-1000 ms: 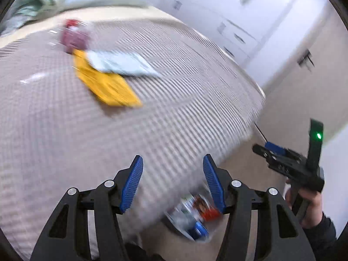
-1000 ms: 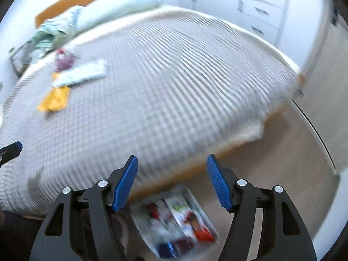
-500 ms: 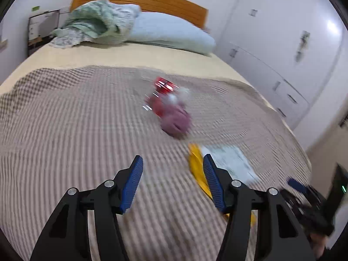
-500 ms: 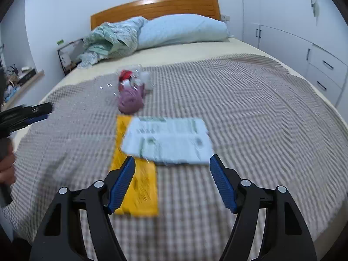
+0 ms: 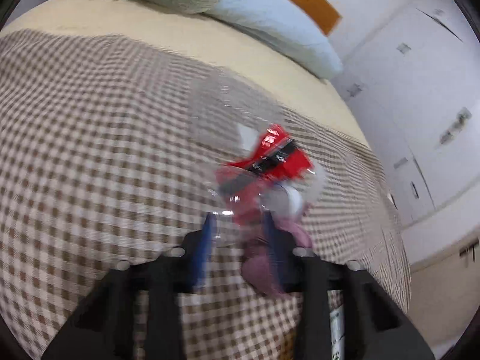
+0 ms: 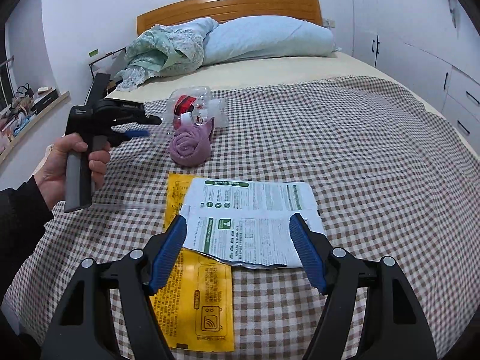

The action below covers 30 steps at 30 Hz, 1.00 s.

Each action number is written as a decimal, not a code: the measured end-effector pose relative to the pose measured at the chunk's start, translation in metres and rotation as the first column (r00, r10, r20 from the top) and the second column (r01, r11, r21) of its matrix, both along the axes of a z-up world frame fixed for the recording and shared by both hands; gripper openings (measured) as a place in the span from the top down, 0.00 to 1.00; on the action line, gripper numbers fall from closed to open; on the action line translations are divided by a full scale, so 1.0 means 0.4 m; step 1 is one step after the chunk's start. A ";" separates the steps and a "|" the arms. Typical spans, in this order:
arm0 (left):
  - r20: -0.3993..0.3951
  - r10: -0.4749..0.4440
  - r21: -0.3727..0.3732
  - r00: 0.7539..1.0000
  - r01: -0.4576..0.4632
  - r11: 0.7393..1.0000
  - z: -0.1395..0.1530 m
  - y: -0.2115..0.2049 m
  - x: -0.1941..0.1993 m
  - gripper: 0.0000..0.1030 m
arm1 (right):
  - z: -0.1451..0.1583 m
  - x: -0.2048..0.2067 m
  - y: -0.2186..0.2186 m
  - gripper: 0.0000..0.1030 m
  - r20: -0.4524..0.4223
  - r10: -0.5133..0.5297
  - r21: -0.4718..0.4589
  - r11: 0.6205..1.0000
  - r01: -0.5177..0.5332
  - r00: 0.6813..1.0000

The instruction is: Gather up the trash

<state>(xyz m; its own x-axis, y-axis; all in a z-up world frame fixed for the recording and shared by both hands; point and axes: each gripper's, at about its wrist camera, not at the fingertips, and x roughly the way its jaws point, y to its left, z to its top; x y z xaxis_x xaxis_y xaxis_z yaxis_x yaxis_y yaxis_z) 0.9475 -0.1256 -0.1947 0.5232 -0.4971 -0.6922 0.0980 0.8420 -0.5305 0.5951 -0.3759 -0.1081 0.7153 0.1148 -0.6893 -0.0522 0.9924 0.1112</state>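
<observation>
Nearest in the right wrist view, the right gripper (image 6: 237, 252) hangs over the foot of the bed with its blue pads spread wide and nothing between them. Just beyond its fingertips lies a white-and-green printed packet (image 6: 252, 222), flat on the checked bedspread (image 6: 360, 156), its near edge torn and its small print too fine to read. It overlaps a yellow packet (image 6: 195, 300), whose upper part is hidden under it.

Farther up the bed sits a rolled purple cloth (image 6: 190, 145), touching a crumpled clear plastic bottle (image 6: 198, 106) with a red label; where one ends and the other begins is hard to make out. To their left a hand (image 6: 70, 162) in a dark sleeve holds the left gripper (image 6: 150, 126), its tips pointing at the bottle. From this side its jaws overlap each other.

The left wrist view is heavily smeared. The left gripper (image 5: 237, 240) has its jaws closing, with the clear plastic of the bottle (image 5: 264, 162) and part of the purple cloth (image 5: 264, 270) between the pads; whether the pads already press on either cannot be told through the blur. A sliver of the white packet (image 5: 337, 324) shows at the bottom, cut off by the gripper body.

Farthest away lie a crumpled green floral quilt (image 6: 162, 51), a pale blue pillow (image 6: 270, 40), the wooden headboard (image 6: 228, 3) and white wardrobe doors (image 6: 405, 15).
</observation>
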 end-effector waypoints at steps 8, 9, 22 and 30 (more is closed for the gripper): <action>0.157 0.035 -0.124 0.987 -0.015 0.992 0.145 0.093 -0.238 1.00 | 0.004 -0.007 0.025 0.34 -0.008 0.018 0.023 1.000 -0.018 1.000; 0.184 0.062 -0.160 0.981 -0.032 0.987 0.168 0.133 -0.306 1.00 | 0.009 -0.008 0.035 0.34 -0.005 0.027 0.026 0.999 -0.027 1.000; 0.177 0.332 -0.215 0.927 -0.292 0.932 0.139 0.439 -0.617 1.00 | 0.047 0.165 0.282 0.34 -0.020 0.230 -0.108 0.967 -0.231 0.973; 0.118 0.369 -0.167 0.922 -0.348 0.922 0.110 0.510 -0.642 1.00 | -0.084 0.443 0.548 0.39 -0.144 0.365 -0.519 0.764 -0.384 0.920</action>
